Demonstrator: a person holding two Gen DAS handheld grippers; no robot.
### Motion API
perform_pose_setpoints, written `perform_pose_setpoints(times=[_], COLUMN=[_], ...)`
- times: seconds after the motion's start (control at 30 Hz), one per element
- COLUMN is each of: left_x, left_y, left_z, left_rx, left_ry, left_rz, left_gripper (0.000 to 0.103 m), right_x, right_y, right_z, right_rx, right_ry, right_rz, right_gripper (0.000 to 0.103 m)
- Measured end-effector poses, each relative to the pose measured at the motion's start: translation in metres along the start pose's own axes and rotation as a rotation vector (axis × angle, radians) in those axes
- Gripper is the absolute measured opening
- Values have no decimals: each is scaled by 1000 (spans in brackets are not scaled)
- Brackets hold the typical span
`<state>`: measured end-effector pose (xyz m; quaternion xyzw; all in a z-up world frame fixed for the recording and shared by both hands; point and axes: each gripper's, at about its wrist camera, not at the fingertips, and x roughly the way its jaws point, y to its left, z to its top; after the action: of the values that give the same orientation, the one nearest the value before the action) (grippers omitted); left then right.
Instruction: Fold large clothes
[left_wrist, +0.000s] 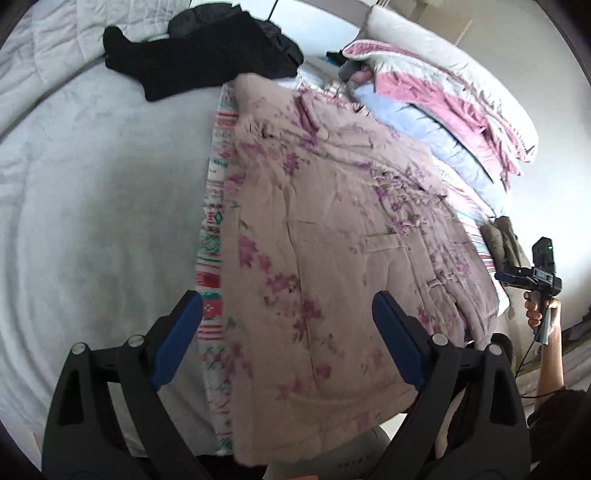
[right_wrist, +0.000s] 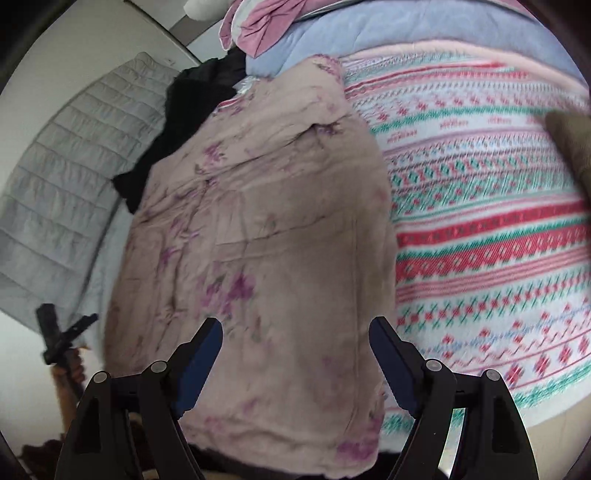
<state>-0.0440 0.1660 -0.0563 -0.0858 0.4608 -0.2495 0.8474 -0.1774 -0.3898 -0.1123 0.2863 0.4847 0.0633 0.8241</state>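
A large pink padded garment with purple flowers and a patch pocket lies spread flat on a striped red, green and white blanket on the bed. My left gripper hovers open above the garment's near left part, nothing between its blue pads. In the right wrist view the same garment fills the middle, and my right gripper stands open over its near hem, pads apart from the cloth. Each view also shows the other gripper held in a hand: the right gripper beyond the garment's right edge, the left gripper off its left side.
Black clothes lie heaped at the far end of the bed. Folded pink and blue duvets are stacked along the right. An olive cloth sits by the garment's right edge. The patterned blanket stretches right; grey quilted bedding lies left.
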Motion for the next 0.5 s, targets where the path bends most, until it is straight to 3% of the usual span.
perform_pose_setpoints(times=[0.2, 0.33, 0.5], left_x=[7, 25, 32], left_y=[18, 16, 11], left_z=[-18, -37, -54], left_rx=[-82, -109, -101], left_ry=[71, 137, 124], left_rz=[-81, -139, -147], left_gripper=[91, 78, 75], right_x=[6, 21, 26], right_y=[-24, -44, -56], right_z=[-10, -21, -32], right_rx=[64, 137, 186], right_ry=[49, 90, 66], right_rz=[21, 32, 66], right_gripper=[83, 82, 78])
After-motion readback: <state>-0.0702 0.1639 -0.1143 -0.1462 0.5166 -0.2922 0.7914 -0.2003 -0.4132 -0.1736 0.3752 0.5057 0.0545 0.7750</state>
